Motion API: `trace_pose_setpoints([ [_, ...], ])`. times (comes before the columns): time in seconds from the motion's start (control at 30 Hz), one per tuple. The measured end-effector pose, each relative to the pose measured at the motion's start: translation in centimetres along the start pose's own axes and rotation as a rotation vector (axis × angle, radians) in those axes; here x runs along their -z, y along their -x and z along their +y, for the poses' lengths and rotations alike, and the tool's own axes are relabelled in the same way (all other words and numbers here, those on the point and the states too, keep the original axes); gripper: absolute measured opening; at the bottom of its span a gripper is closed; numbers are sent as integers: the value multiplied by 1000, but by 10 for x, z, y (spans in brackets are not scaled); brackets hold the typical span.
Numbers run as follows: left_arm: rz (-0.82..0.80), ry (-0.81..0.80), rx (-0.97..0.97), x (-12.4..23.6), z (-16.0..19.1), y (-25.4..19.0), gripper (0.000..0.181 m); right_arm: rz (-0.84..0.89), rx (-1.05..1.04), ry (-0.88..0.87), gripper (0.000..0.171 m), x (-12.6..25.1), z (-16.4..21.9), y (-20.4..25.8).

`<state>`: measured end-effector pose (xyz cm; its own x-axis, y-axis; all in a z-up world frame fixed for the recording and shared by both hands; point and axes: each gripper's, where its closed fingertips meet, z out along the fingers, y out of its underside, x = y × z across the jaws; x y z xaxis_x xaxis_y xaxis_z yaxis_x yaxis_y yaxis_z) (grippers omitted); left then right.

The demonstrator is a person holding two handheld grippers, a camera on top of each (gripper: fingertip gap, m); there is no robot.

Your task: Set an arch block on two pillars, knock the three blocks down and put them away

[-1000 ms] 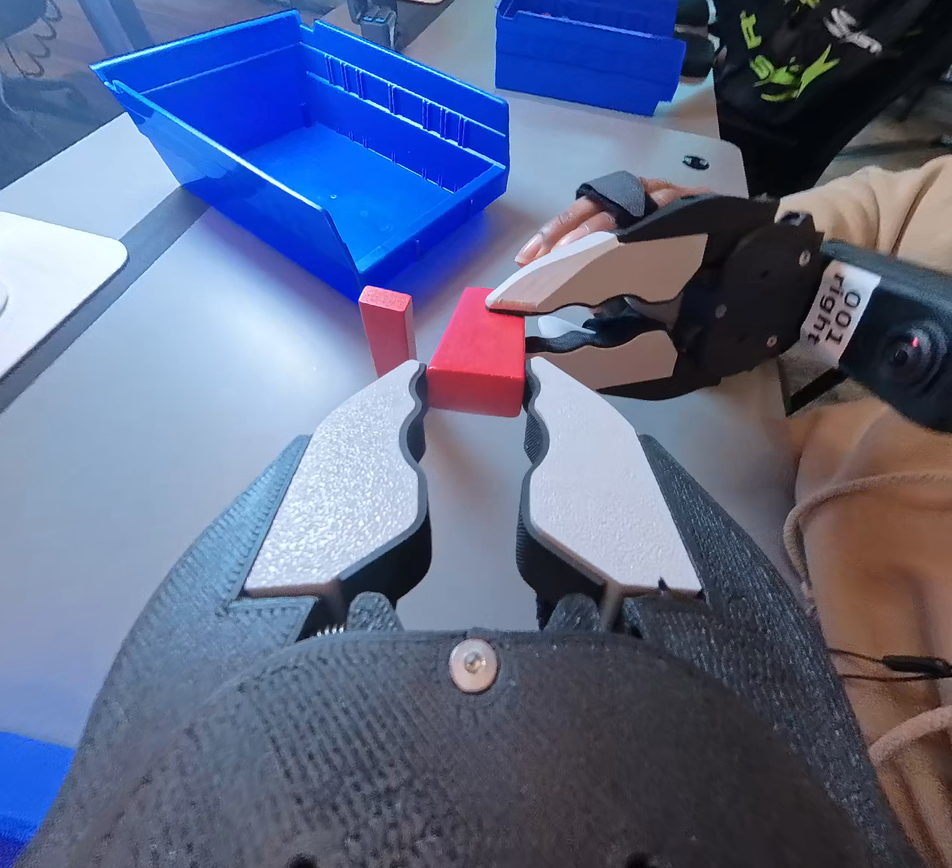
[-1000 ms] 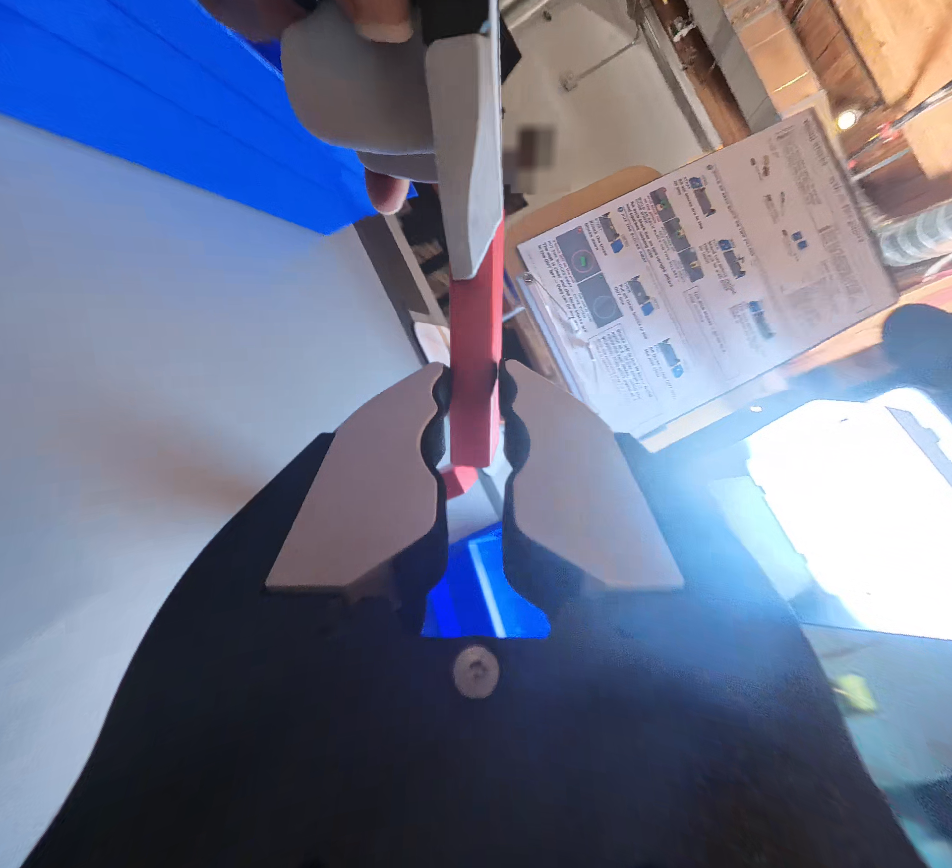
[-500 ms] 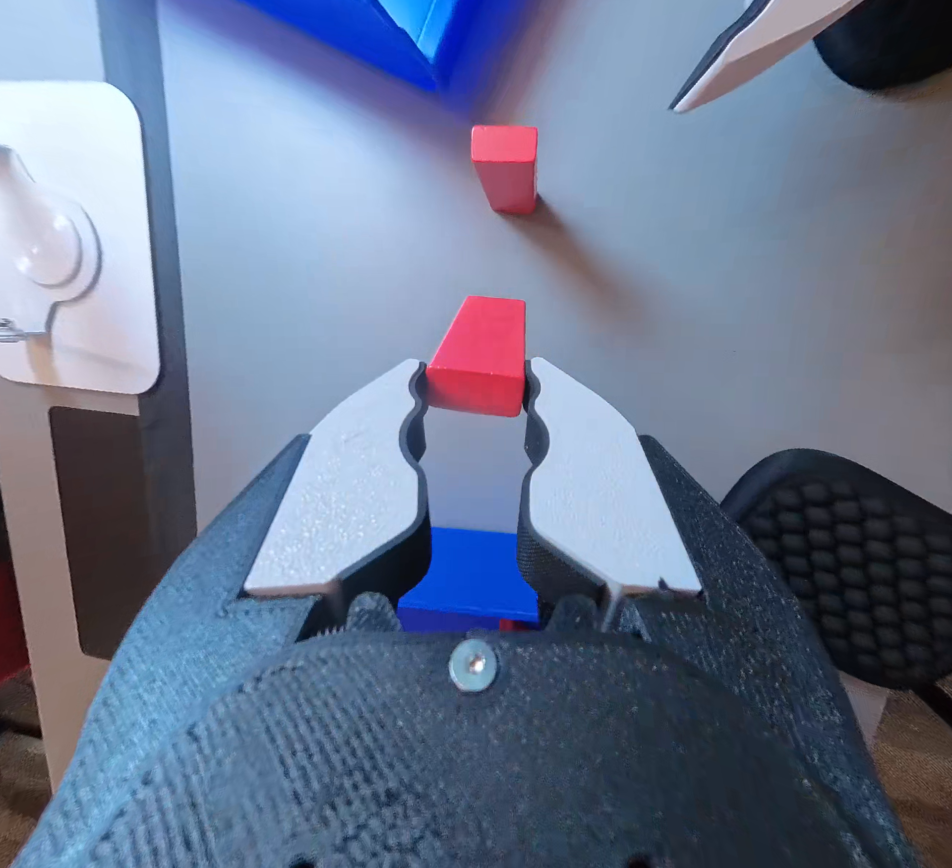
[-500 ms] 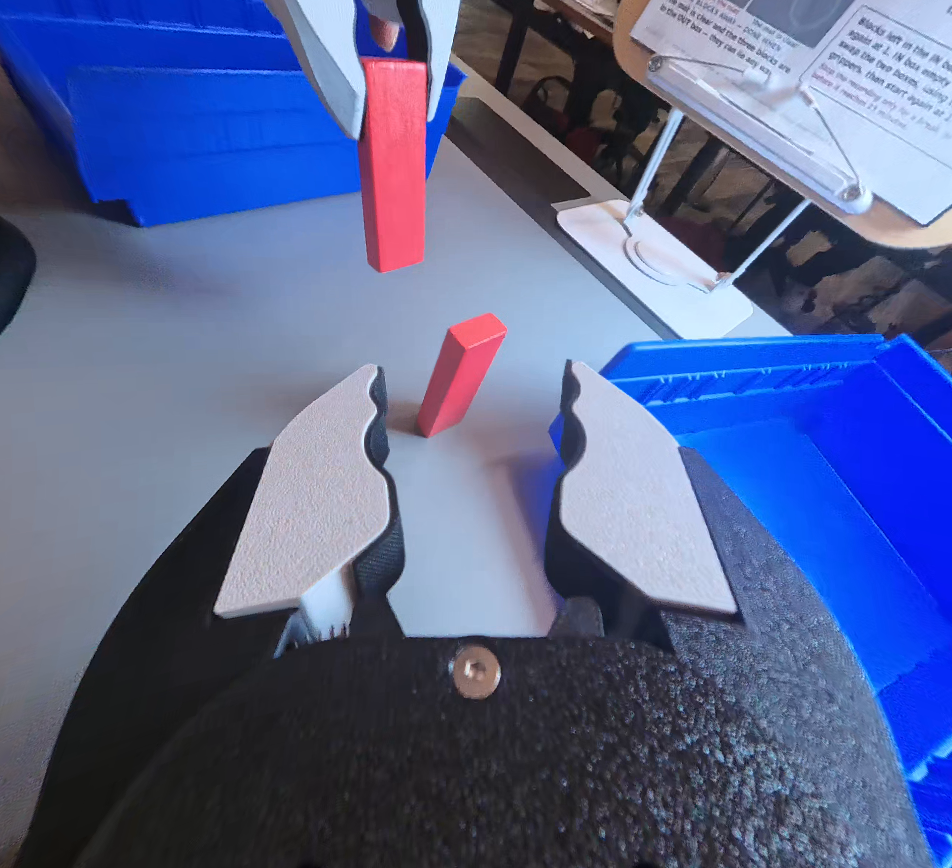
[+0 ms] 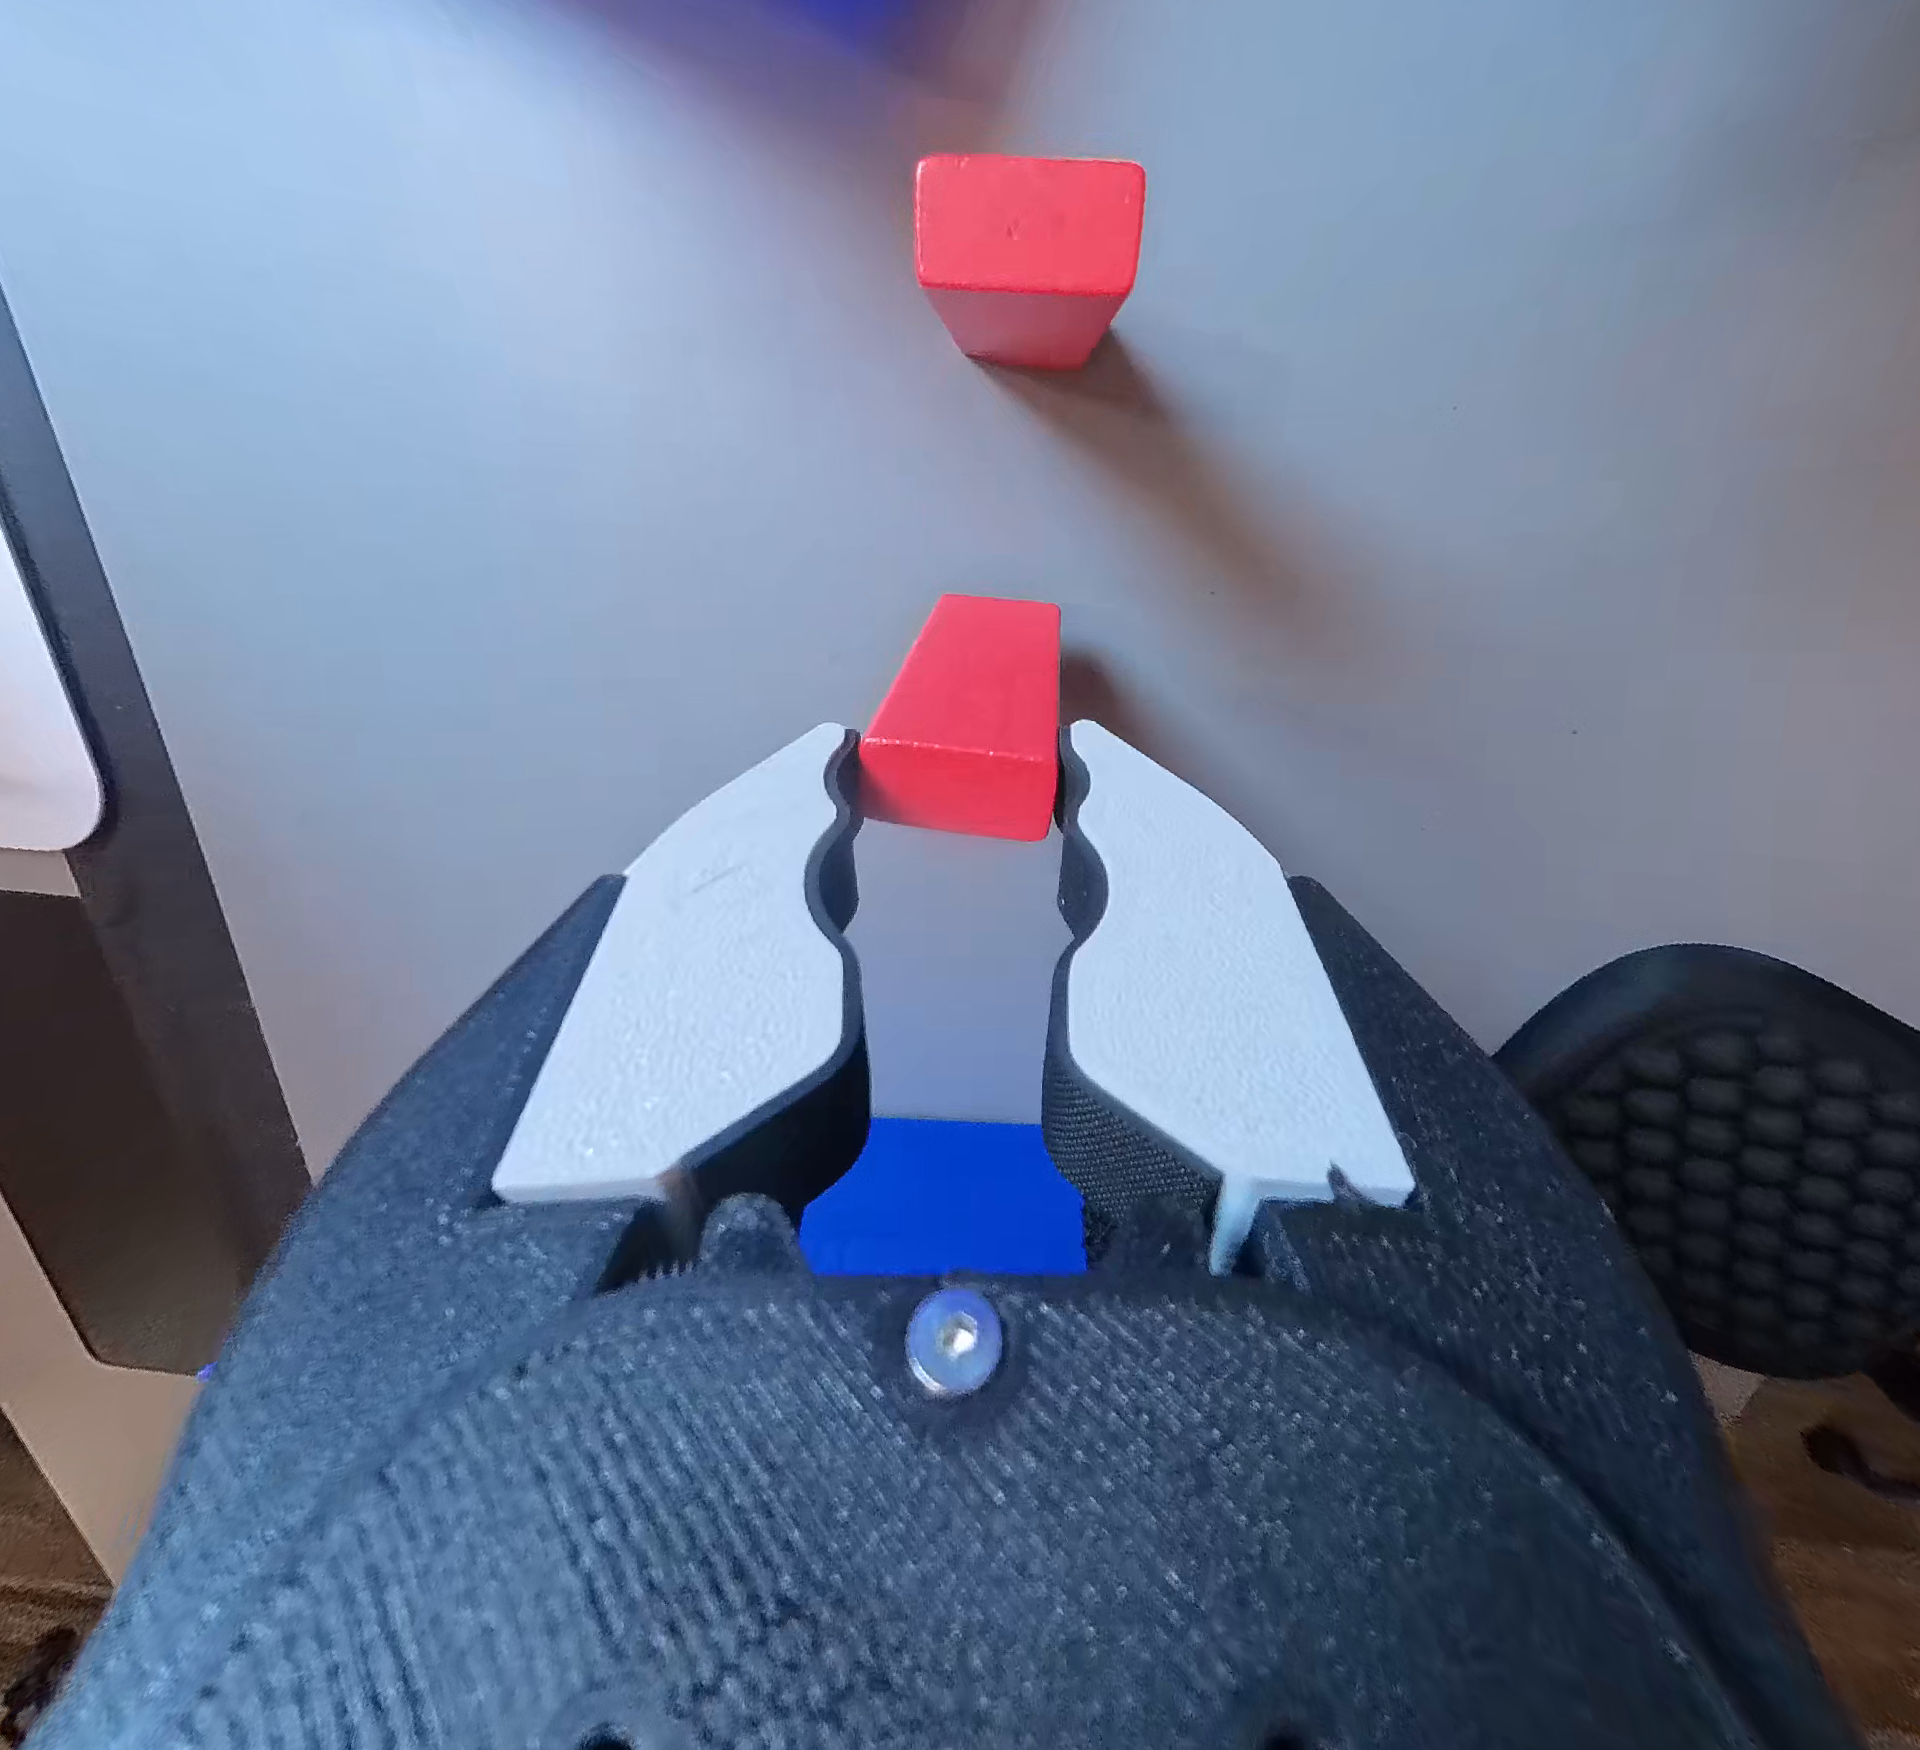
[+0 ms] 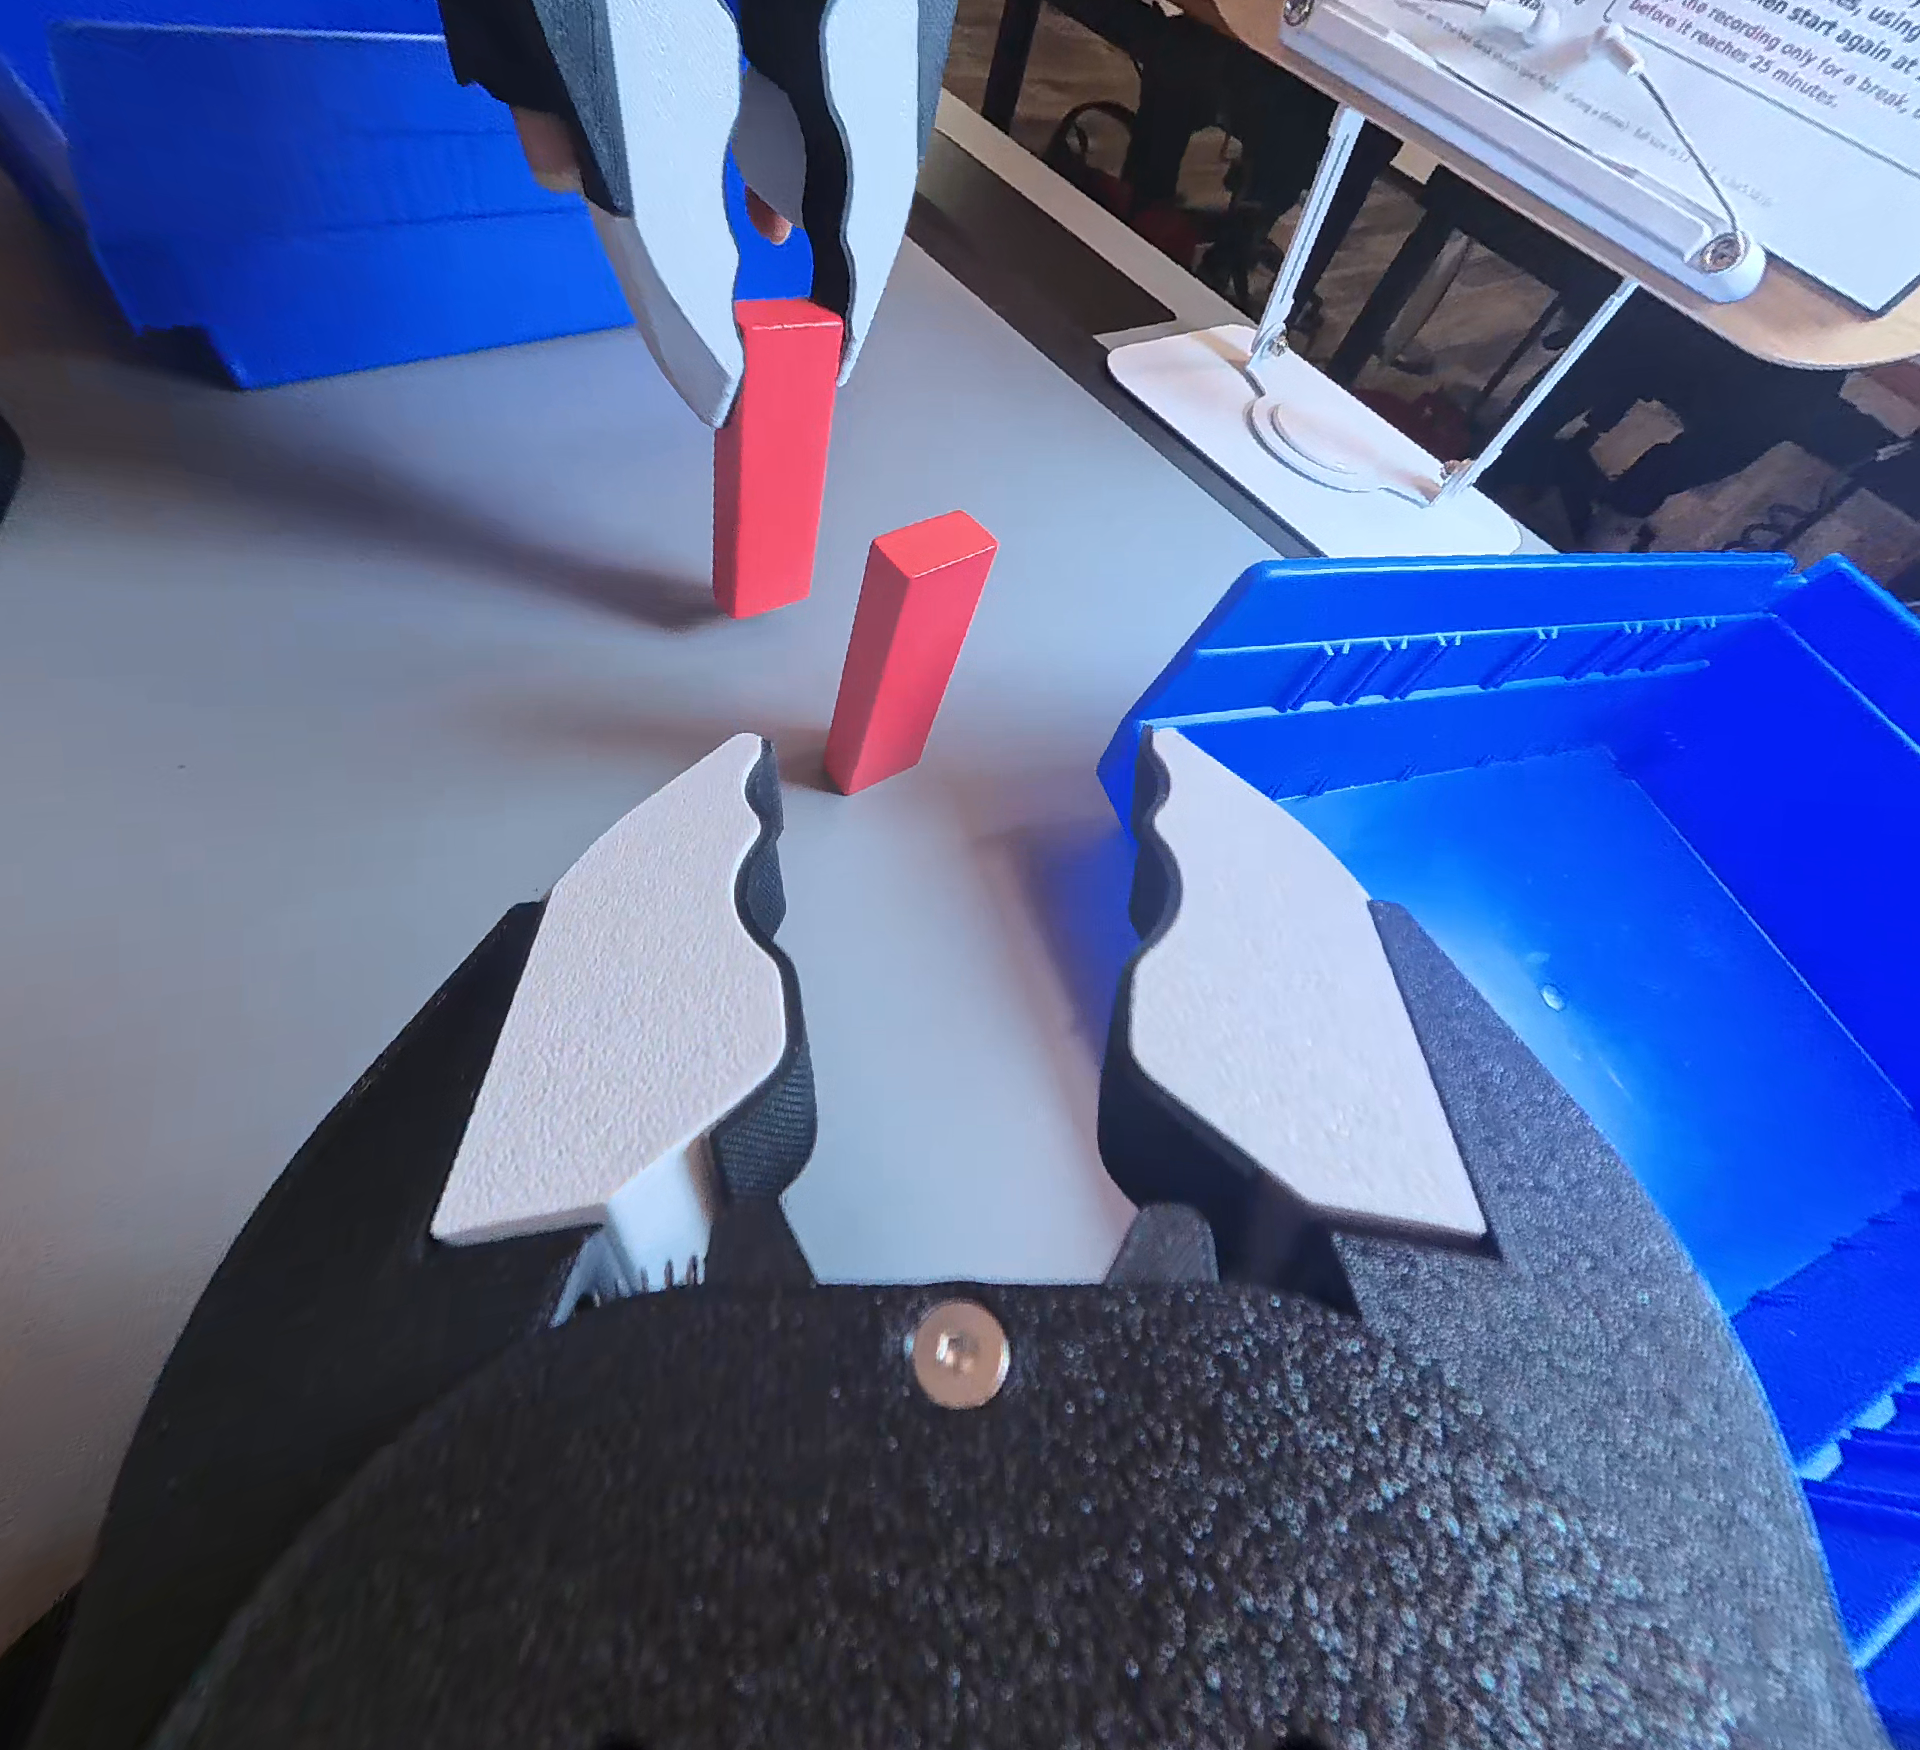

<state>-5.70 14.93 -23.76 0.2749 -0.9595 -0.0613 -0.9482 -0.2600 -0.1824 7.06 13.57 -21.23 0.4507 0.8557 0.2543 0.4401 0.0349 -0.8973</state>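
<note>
My left gripper (image 5: 956, 765) is shut on a red pillar block (image 5: 971, 713) and holds it upright, pointing down, just above the grey table; in the right wrist view the held pillar (image 6: 774, 464) hangs from that gripper (image 6: 790, 370). A second red pillar (image 5: 1029, 266) stands upright on the table beyond it; it also shows in the right wrist view (image 6: 904, 651), close beside the held one. My right gripper (image 6: 956, 786) is open and empty, just short of the standing pillar. No arch block is in view.
An open blue bin (image 6: 1558, 869) sits right of the right gripper. Another blue bin (image 6: 260, 142) stands at the far left. A white stand with an instruction board (image 6: 1351, 433) is at the table's far edge. A black chair (image 5: 1745, 1181) is beside the table.
The right gripper let go of the red pillar, opened and drew back. The left gripper swung the pillar upright and has lowered it toward the table beside the standing pillar.
</note>
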Motion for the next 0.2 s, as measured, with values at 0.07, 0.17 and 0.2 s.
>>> trace_pose_setpoints([
  [0.07,7,15,19,-1,0,1,36,5,2,0,65,0,0,0],
  [0.17,15,31,43,-4,0,3,36,11,6,-3,65,1,-1,-1],
  [0.2,18,36,47,-5,0,3,36,12,7,-5,65,1,-1,-1],
])
